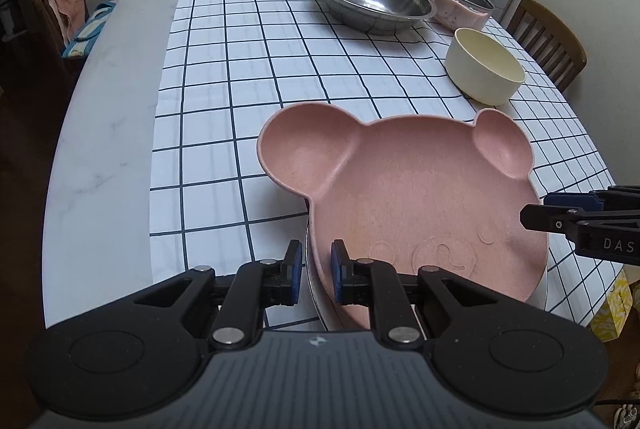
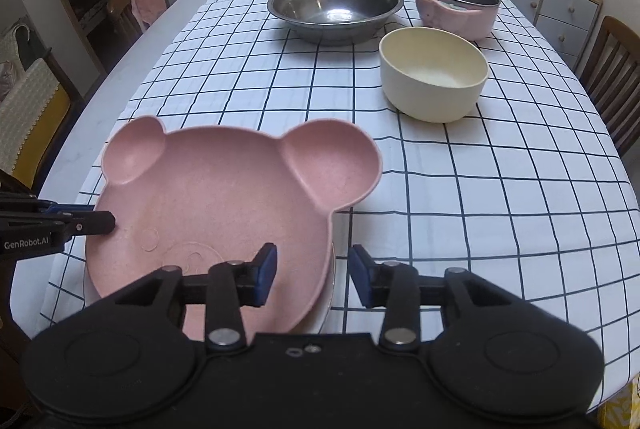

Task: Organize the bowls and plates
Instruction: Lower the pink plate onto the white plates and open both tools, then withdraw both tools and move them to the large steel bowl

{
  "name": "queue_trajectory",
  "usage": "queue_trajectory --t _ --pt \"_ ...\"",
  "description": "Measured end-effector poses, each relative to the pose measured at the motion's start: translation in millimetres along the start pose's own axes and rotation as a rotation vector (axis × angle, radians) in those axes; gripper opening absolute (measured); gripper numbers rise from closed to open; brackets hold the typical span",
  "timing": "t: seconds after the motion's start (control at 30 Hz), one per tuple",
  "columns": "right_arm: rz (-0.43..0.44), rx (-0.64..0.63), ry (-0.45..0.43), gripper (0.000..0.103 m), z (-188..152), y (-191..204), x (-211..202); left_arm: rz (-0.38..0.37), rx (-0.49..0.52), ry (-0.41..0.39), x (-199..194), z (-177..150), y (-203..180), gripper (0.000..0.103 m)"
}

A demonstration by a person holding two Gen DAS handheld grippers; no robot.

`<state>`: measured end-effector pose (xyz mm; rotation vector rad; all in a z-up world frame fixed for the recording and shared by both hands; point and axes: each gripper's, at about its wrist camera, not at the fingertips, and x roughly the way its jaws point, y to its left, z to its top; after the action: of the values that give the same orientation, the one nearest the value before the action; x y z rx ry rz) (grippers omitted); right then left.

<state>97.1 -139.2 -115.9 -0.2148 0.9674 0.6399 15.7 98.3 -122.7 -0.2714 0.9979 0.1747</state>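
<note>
**Ana:** At the near edge of the table, the pink plate (image 1: 420, 197) with the bear ears sits on a pale plate (image 1: 320, 313), both on the checked tablecloth (image 1: 240, 69). The cream bowl (image 2: 434, 77) and steel bowl (image 2: 336, 9) are well apart from it, further up.

**Ben:** What are the hands doing?

**Ana:** The left gripper (image 1: 316, 269) has its jaws narrow, one on each side of the plate's left rim. I cannot tell whether the pads press on it. The right gripper (image 2: 314, 269) stands open across the right rim, with one pad over the plate's floor and the other outside it. It holds nothing.

**Ben:** How would that plate handle?

**Ana:** My guess is light and stiff, some moulded plastic or fibre, so not very fragile. The matt surface should give the pads some bite. The rim is thin and slopes, though, so a one-sided pinch could let it tip.

**Ben:** Where would you grip it?

**Ana:** On the plain curved rim, at opposite sides. I'd avoid the ears, and take care not to catch the lower plate's edge in the same pinch.
</note>
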Motion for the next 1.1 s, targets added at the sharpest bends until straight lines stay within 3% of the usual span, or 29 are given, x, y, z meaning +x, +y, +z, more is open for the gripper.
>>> queue_trajectory --t 0.37,0.43,0.5,0.57,0.63,0.8,1.1 --pt "0.027 0.016 -0.046 0.047 4.3 4.2 -27.1 -0.049 -0.002 -0.045 -26.7 2.0 -2.9 0.017" --pt "0.033 0.01 -0.063 0.05 5.6 7.3 -34.1 -0.061 0.001 -0.067 -33.7 4.4 -5.0 0.025" --pt "0.037 0.006 -0.086 0.058 6.8 10.8 -41.8 -0.075 -0.004 -0.094 -41.6 7.4 -7.2 0.048" --pt "0.048 0.003 -0.102 0.059 9.3 14.0 -48.6 -0.081 0.002 -0.128 -49.1 9.8 -10.5 0.056" --pt "0.056 0.003 -0.114 0.061 12.1 16.7 -55.1 -0.09 0.009 -0.142 -54.9 14.5 -14.1 0.056" --pt "0.053 -0.02 -0.166 0.081 21.1 23.5 -72.3 -0.097 0.04 -0.191 -65.8 25.7 -25.6 0.06" --pt "0.011 -0.054 -0.245 0.1 57.3 21.7 -90.1 -0.091 0.102 -0.264 -72.9 65.0 -49.4 0.067"
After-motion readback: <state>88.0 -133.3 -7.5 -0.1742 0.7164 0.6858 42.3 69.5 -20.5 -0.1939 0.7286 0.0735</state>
